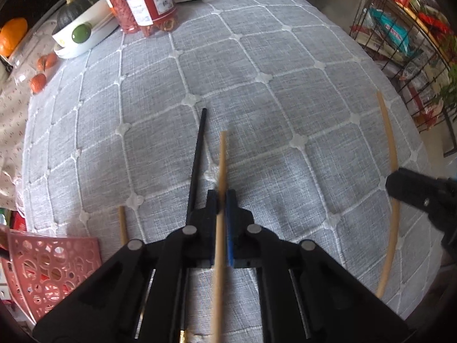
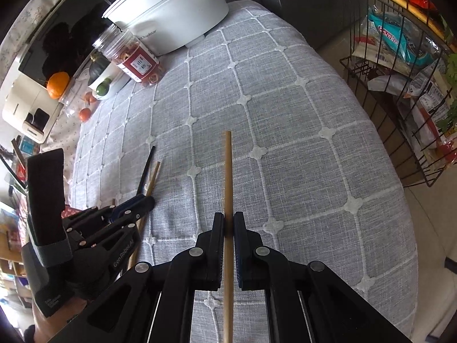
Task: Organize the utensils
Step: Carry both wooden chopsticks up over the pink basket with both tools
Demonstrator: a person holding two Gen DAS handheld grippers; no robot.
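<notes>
L claw [image 1: 222, 197] clenched on wooden chopstick [image 1: 221, 228], black chopstick [image 1: 197, 165] just beside it; R claw [image 2: 228, 220] clenched on another wooden chopstick [image 2: 228, 177], both over tabletop [image 1: 285, 114].

"Royalstar" marks the white cooker [image 2: 171, 14]; "GenRobot.AI" marks the left gripper [image 2: 142, 200]; the jar [image 2: 131, 57] label is illegible.

The light wooden chopstick [image 1: 222, 188] clamped in the left gripper [image 1: 222, 200] is motion-blurred, and its near end is cut off by the lower edge. The lower stretch of the thin black chopstick [image 1: 197, 165] is hidden behind that gripper's linkage. Only a corner of the pink perforated plastic basket [image 1: 48, 268] is seen. In the right wrist view, the near end of another wooden chopstick [image 2: 228, 200] is cropped.
</notes>
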